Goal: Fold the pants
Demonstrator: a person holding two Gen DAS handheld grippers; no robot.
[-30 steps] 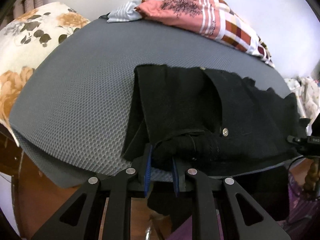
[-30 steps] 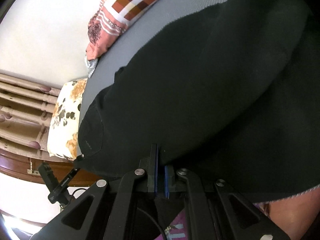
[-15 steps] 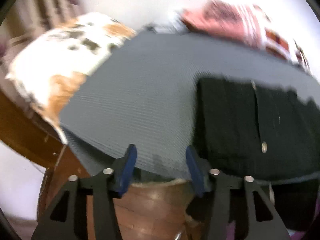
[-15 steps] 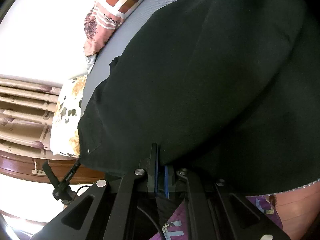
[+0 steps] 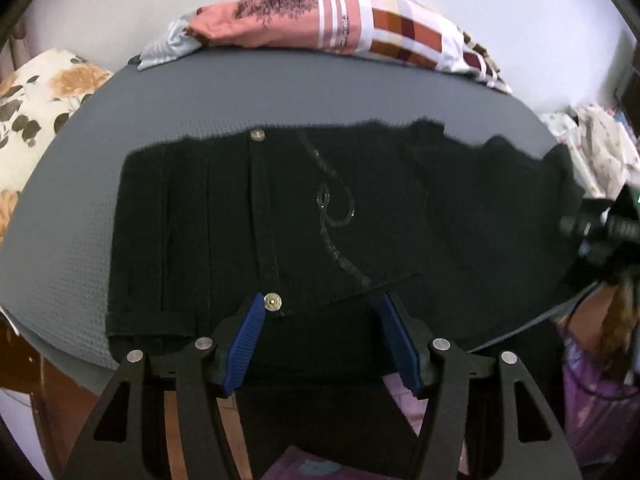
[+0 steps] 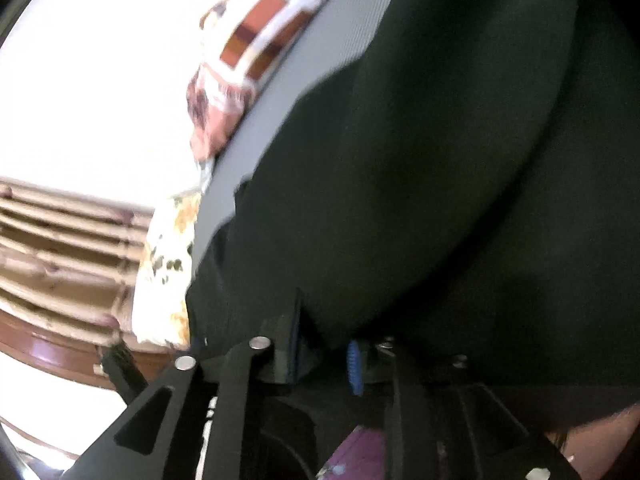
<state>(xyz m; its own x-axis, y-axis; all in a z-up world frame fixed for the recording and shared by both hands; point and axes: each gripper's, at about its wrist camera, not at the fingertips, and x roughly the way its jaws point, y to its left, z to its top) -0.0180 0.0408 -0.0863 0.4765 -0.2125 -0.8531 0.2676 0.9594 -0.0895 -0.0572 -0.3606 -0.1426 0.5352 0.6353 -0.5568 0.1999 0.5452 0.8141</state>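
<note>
My left gripper: jaws have just been opening, now half-spread and holding nothing, poised over the near waistband by a snap button. My right gripper: jaws have just parted slightly, with black cloth between them; whether they grip it I cannot tell. The black pants lie folded flat on the grey mat. A second ago both jaws pinched cloth; judged: this fold is laid, next regrasp.
</note>
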